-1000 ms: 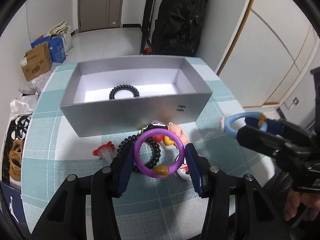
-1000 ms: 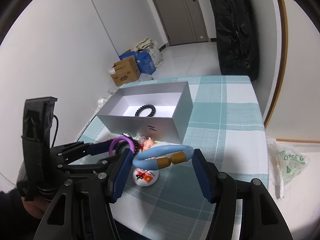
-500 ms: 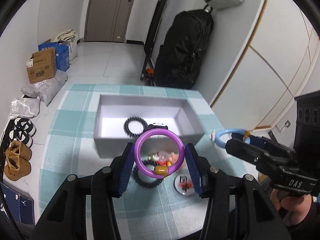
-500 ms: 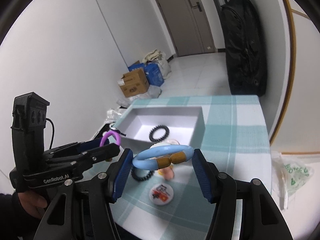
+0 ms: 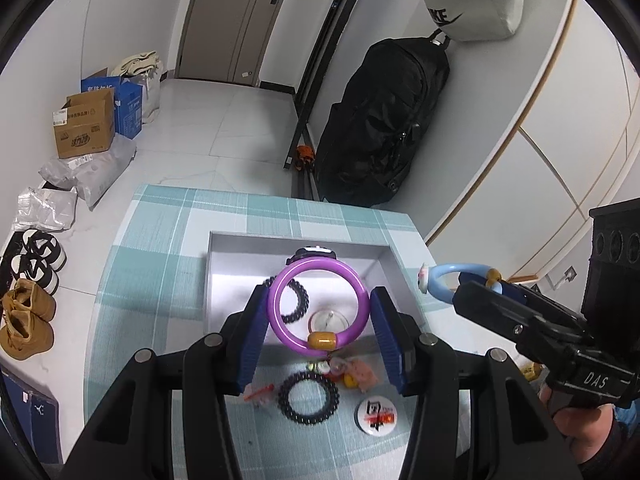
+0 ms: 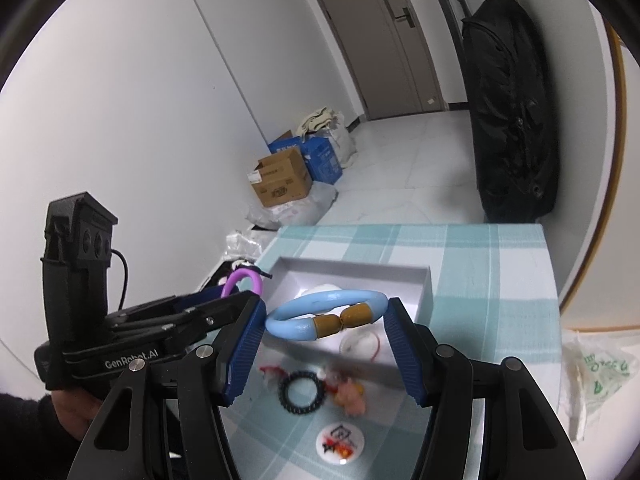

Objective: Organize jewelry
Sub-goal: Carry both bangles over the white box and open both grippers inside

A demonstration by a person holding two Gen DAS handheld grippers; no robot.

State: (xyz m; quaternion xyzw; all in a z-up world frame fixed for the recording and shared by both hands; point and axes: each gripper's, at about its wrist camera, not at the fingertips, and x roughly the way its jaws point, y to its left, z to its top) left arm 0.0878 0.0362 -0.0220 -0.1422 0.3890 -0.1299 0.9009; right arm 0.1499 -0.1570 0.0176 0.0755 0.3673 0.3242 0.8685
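Trinkets below blue bracelet blur indistinctly.

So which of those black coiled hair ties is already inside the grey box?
The black coil seen through the purple bracelet lies in the box; the other coil sits on the tablecloth.

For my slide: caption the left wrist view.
Left tongs grip purple bracelet above grey box; right tongs hold blue bracelet.

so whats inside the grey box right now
In the left wrist view the grey box holds a black coil hair tie and a small clear round piece. The purple bracelet in the left gripper covers part of the floor, so more may be hidden.
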